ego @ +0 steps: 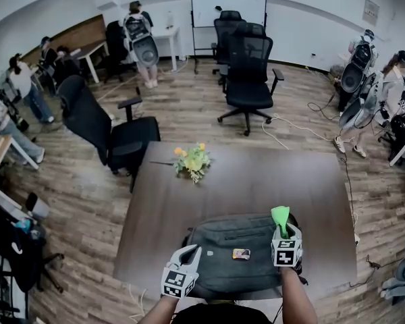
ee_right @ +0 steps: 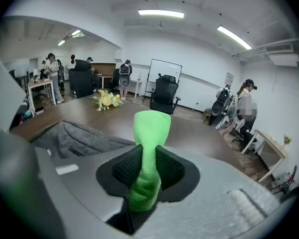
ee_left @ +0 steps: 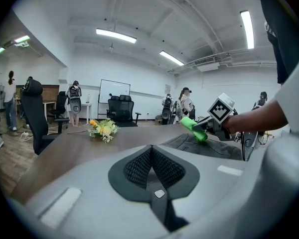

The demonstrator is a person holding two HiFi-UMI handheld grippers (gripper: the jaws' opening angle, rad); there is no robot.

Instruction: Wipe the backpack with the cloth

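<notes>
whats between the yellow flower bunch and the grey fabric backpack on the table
Nothing; the head view shows only bare brown tabletop between the flower bunch and the backpack.

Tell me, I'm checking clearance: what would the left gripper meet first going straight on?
Probably nothing near: the left gripper points over bare table, flowers to its left, backpack to its right; distant office chairs lie ahead.

backpack (ego: 233,252): dark grey, lying flat on brown table (ego: 256,174), near edge, bottom centre of head view; small coloured patch (ego: 241,254) on top face. cloth (ego: 280,218): bright green, bunched into a roll, pinched in right gripper (ee_right: 149,159) jaws, free end sticking out over backpack's right side. Contact w/ backpack unclear.
</notes>
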